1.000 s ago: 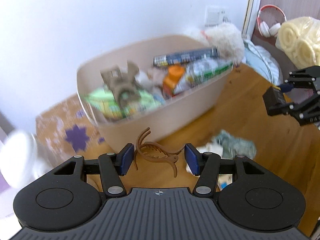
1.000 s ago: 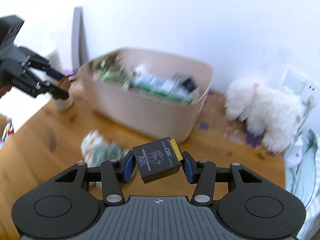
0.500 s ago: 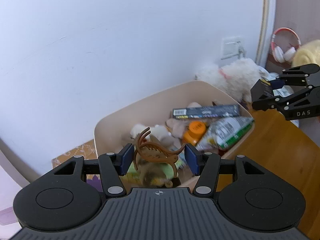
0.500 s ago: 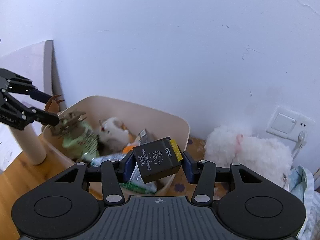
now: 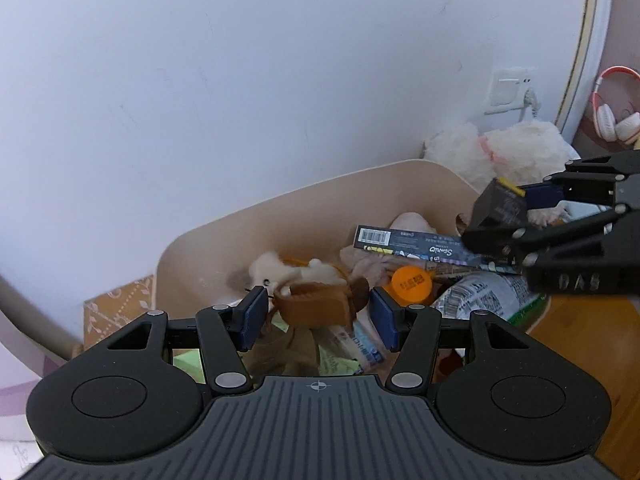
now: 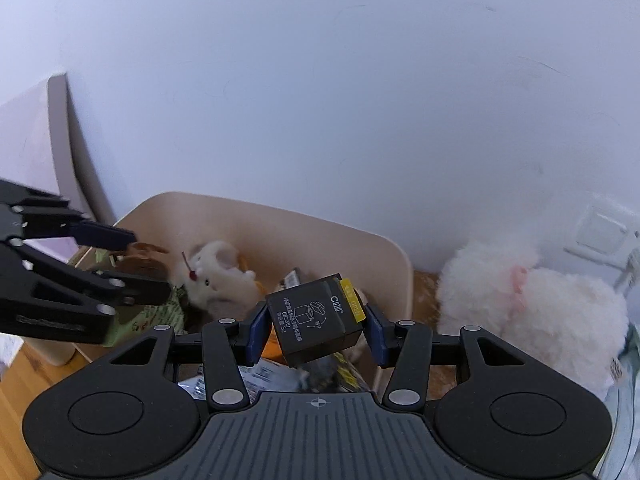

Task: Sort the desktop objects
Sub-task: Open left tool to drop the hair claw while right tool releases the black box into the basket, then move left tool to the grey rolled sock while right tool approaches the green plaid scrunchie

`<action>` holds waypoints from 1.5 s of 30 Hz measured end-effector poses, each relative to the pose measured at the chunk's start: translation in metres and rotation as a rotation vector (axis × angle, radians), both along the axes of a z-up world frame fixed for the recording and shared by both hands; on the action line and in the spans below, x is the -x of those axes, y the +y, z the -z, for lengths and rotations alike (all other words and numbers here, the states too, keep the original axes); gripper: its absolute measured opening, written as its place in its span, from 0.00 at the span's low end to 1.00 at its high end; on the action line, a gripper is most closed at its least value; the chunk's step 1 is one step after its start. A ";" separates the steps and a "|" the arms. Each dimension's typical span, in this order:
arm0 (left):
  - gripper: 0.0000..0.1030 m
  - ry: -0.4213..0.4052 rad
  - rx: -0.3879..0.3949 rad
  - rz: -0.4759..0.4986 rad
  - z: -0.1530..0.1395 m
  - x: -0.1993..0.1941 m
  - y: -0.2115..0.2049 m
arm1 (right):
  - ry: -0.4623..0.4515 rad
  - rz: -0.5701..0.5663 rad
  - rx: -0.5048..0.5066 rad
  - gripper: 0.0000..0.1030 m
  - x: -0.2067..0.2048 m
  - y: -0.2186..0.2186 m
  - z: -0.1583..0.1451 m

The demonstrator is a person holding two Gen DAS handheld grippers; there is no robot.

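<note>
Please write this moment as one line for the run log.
left hand-held gripper: open, brown hair clip between fingers, over beige bin | right hand-held gripper: holds black box over bin

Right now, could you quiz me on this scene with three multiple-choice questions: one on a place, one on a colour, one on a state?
1. Where is the big fluffy white toy?
A. inside the bin
B. beside the bin, by the wall
C. in a gripper

2. What colour is the round cap in the bin?
A. orange
B. blue
C. white

3. What is the right gripper doing?
A. hanging open and empty
B. gripping a pen
C. holding a small black box

Answers:
1 B: the big fluffy white toy sits outside the beige bin, against the wall.
2 A: the round cap is orange.
3 C: the right gripper has both pads around the small black box.
</note>
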State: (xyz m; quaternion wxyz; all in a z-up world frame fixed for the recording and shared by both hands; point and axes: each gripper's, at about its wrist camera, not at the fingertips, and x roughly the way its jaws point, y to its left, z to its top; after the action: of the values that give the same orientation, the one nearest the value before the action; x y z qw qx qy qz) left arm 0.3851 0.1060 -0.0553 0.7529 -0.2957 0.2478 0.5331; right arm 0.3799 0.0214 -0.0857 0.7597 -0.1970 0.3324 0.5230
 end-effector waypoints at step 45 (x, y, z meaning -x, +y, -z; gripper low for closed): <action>0.80 -0.040 0.064 -0.015 0.005 -0.028 -0.143 | -0.059 -0.141 0.071 1.00 0.063 -0.128 0.009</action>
State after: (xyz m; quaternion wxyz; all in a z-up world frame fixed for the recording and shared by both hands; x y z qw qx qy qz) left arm 0.4130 -0.0369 -0.0602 0.7440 -0.3322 0.2473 0.5243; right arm 0.3166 -0.1068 -0.0948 0.7230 -0.2621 0.3134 0.5571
